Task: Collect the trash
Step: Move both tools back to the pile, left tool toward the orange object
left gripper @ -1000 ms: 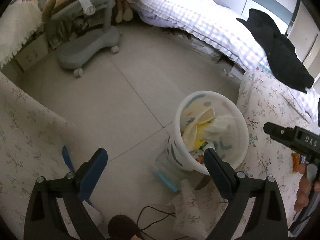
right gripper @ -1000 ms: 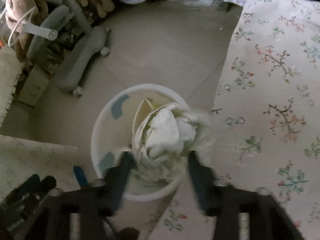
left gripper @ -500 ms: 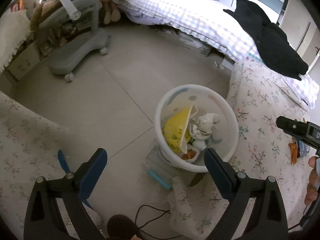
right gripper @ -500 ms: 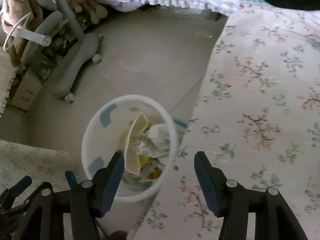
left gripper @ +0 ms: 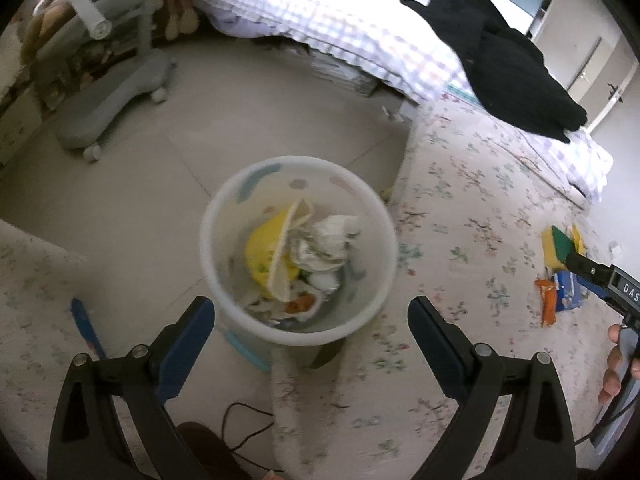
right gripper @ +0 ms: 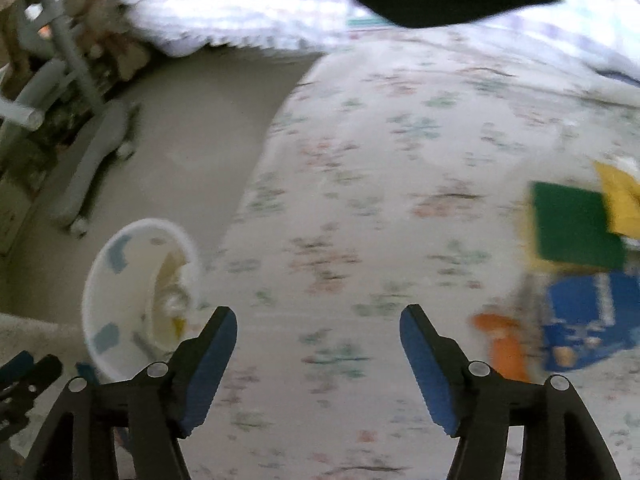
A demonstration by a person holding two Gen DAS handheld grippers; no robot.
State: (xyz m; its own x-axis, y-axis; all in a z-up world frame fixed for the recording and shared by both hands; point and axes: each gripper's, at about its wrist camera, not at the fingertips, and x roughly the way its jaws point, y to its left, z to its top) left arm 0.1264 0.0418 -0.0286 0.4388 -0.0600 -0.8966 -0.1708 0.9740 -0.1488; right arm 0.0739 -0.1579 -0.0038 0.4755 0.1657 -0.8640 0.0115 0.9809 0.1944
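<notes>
Both grippers hold nothing: left gripper (left gripper: 310, 326) gapes over the bin (left gripper: 224, 280) at centre; right gripper (right gripper: 318, 330) is opening over floral cloth (right gripper: 360, 184).

Grey tiled floor (left gripper: 168, 148), floral rug (left gripper: 472, 208), checked bed (left gripper: 352, 28), grey chair (left gripper: 108, 92)

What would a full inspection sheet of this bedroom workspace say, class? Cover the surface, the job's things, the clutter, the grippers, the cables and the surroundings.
Surface: floral mat beside bare tiled floor.
Job's things: white bin holding crumpled paper and a yellow wrapper; green-and-yellow sponge, blue packet and orange wrapper lie on the mat.
Clutter: black garment on the checked bed.
Grippers: left gripper open over the bin; right gripper opening, nothing between its jaws.
Cables: dark cable on the floor below the bin.
Surroundings: grey wheeled chair base, closet doors.
</notes>
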